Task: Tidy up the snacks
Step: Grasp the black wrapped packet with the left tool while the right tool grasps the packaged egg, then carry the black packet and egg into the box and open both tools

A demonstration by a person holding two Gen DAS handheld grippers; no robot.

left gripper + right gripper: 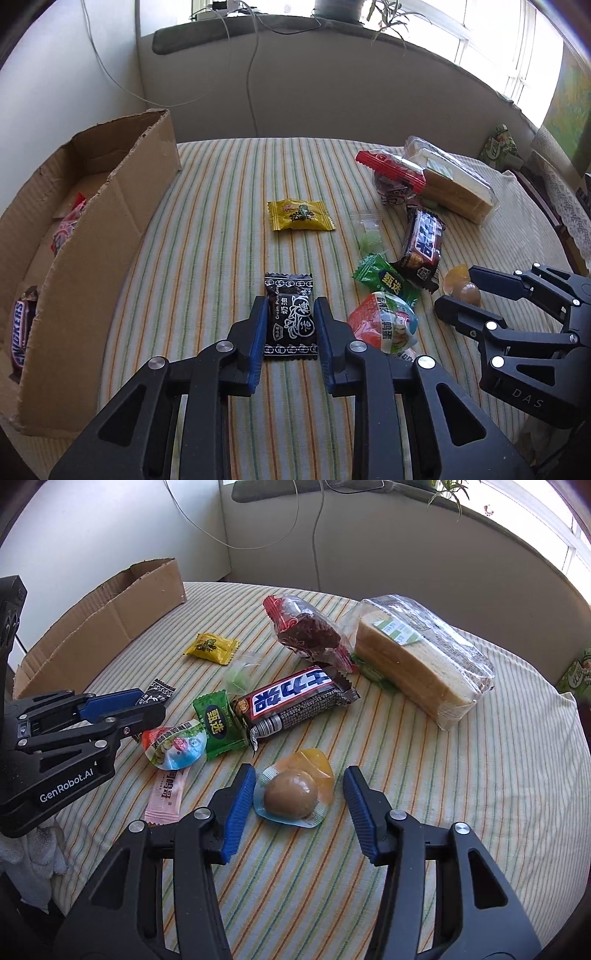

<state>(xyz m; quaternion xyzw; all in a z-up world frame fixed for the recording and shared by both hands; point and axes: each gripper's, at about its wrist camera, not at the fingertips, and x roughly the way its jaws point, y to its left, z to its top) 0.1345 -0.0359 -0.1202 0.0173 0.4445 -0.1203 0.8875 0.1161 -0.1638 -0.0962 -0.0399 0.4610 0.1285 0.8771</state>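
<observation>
My left gripper (290,306) straddles a black plum-candy packet (290,317) lying flat on the striped tablecloth; its jaws sit close at the packet's sides and I cannot tell whether they press it. My right gripper (300,775) is open around a packed braised egg (293,794), with a gap on the right side. A cardboard box (99,236) at the left holds a Snickers bar (20,332) and a red packet (68,229). A yellow candy (300,215), a green candy (386,278) and a dark Snickers bar (295,701) lie between.
A wrapped sandwich (417,657) and a red-topped bag of dark snacks (306,627) lie at the far right. A round green-and-orange packet (175,747) and a pink stick packet (166,794) lie by my left gripper (147,705). A wall and cables stand behind the table.
</observation>
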